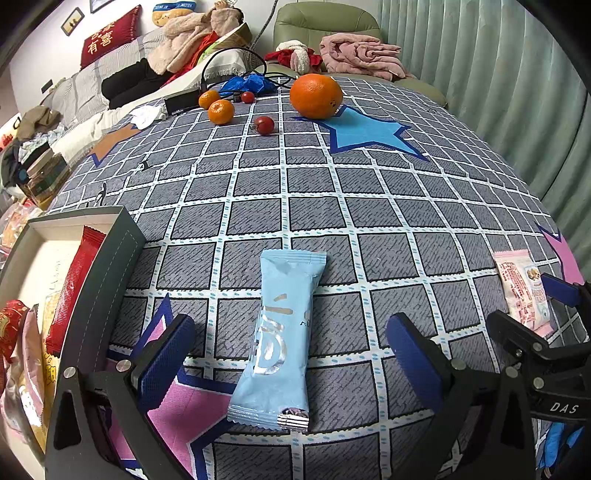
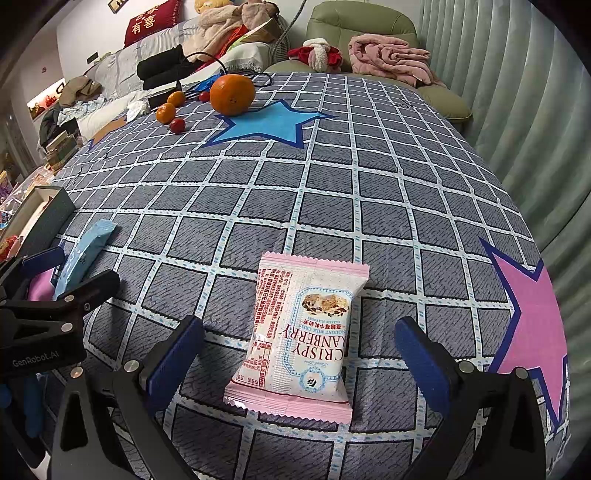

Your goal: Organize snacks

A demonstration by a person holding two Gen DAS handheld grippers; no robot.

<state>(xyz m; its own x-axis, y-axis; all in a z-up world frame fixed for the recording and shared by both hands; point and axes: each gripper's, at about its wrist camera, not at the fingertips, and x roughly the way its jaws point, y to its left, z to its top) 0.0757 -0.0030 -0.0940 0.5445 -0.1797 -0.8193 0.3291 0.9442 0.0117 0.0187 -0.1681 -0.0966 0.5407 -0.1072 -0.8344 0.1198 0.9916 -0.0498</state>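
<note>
A light blue snack bar (image 1: 280, 339) lies on the grid cloth between the open fingers of my left gripper (image 1: 291, 343), which is empty. A pink cranberry snack packet (image 2: 303, 336) lies between the open fingers of my right gripper (image 2: 299, 347), also empty. The blue bar also shows in the right wrist view (image 2: 83, 251), and the pink packet in the left wrist view (image 1: 522, 288). A grey box (image 1: 110, 266) at the left holds a red bar (image 1: 74, 288) and several other snack packets.
At the far side of the table lie a large orange (image 1: 316, 96), two mandarins (image 1: 221, 111), two cherry tomatoes (image 1: 264, 125), a blue bag (image 1: 247, 83) and cables. A sofa with clothes and a green armchair (image 1: 325, 22) stand behind. Curtains hang at the right.
</note>
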